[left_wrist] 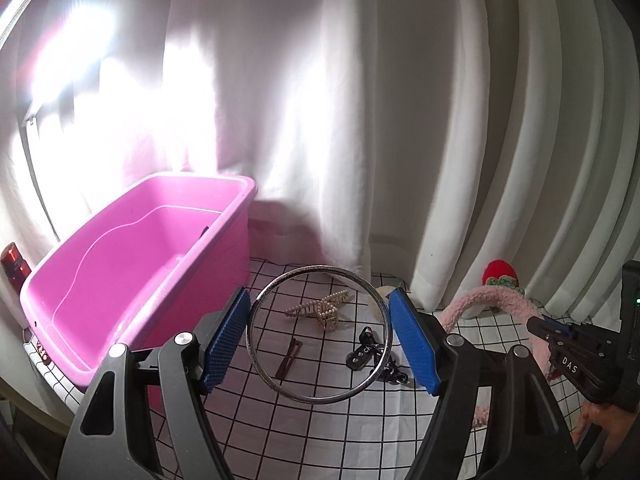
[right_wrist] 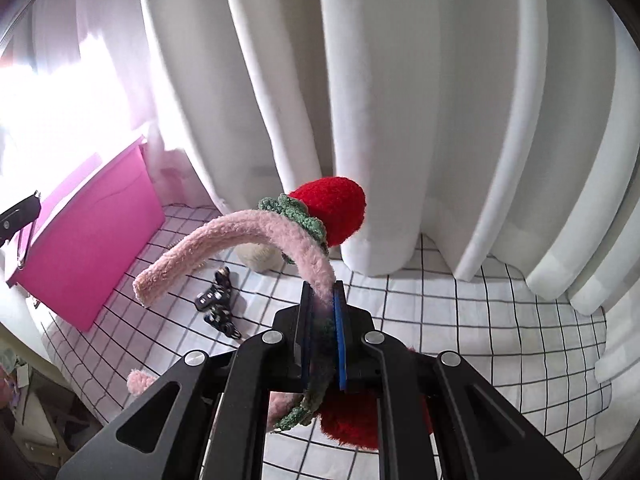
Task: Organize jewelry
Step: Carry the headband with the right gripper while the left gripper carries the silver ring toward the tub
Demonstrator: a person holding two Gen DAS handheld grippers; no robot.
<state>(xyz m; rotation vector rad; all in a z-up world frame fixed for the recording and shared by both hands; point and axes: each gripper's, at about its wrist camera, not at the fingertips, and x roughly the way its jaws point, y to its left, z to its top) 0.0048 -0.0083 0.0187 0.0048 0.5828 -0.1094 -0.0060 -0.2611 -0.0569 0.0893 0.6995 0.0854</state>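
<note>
Between the left jaws: the left gripper [left_wrist: 320, 336] pinched a thin silver metal bangle [left_wrist: 318, 335] across its width, blue pads [left_wrist: 414, 344] touching its two sides, the ring raised above the cloth.
Between the right jaws: the right gripper [right_wrist: 322, 336] was pressed together on a fluffy pink headband [right_wrist: 240, 240], clamped near one of its knitted strawberries.
Headband look: pale pink plush arc; a red strawberry [right_wrist: 334, 210] with green crochet leaves sat on top of the arch, a second red one lay low behind the pads.
Headband axis: it arched up and away from the jaws, its free end [right_wrist: 144, 286] curving down toward the left.
Bangle facing: it stood almost upright, its open face toward the camera.
Around: a pearl claw clip [left_wrist: 322, 308], a brown hair pin [left_wrist: 289, 358] and a black strap with clasps [left_wrist: 374, 356] lay on the grid-patterned cloth [left_wrist: 320, 424], seen through and under the ring.
To the left: a pink plastic bin [left_wrist: 132, 280] stood just beside the left finger.
Behind: white curtains [right_wrist: 400, 100] hung against the table's far edge.
</note>
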